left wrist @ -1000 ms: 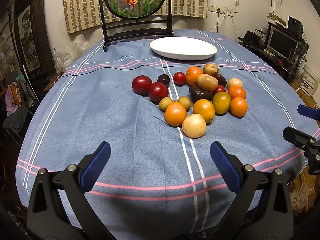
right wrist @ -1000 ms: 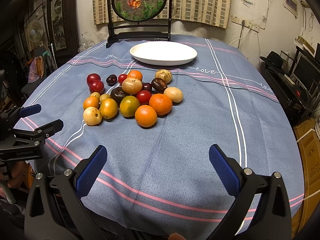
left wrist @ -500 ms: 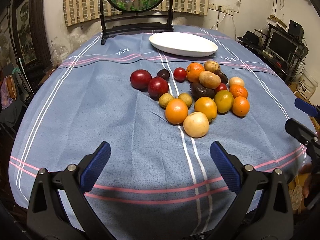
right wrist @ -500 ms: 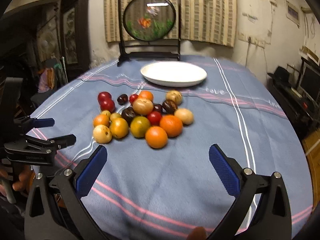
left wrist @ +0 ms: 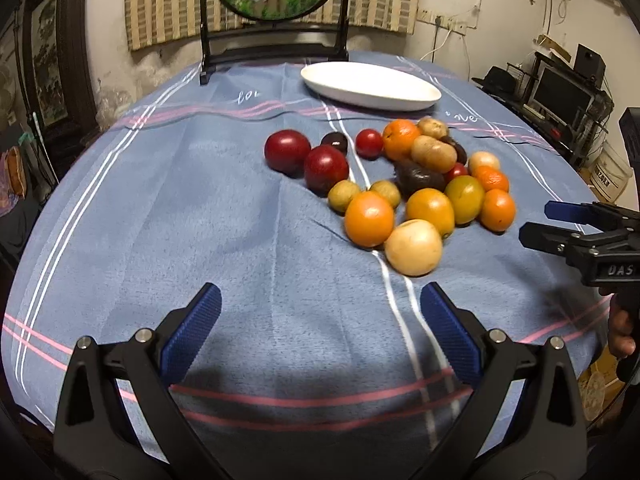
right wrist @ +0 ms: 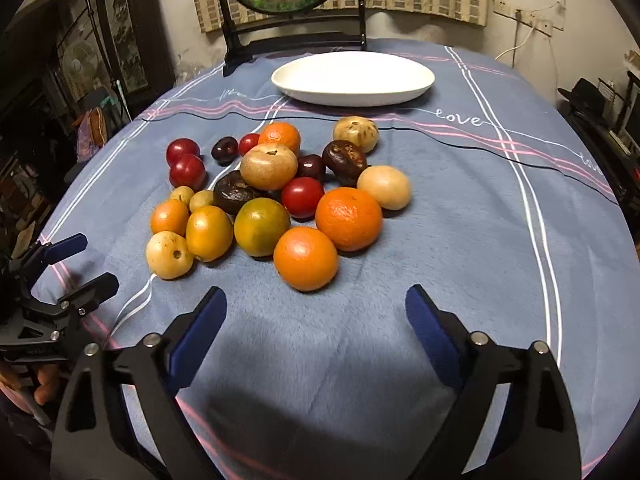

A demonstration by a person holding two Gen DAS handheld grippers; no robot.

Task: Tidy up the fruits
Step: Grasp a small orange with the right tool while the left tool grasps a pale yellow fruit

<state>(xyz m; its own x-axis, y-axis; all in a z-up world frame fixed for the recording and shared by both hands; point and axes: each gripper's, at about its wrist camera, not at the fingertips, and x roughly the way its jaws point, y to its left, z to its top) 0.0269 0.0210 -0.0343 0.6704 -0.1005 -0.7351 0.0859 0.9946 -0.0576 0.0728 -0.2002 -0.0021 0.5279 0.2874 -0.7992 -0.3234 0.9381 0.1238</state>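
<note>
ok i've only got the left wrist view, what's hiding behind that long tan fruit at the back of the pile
Observer: A small dark plum, tucked between the tan fruit and a wrinkled brown fruit.
Operator: and the right tongs, i only see them side on, anything in them
Observer: No. They are open and have just been closing a little, with only bare tablecloth between them, short of the pile.

The blue tablecloth point(right wrist: 460, 240) bore the word "love" point(right wrist: 458, 118) in white script near the table's far edge; the right hand-held gripper point(left wrist: 560, 224) read "DAS" point(left wrist: 620, 270).
</note>
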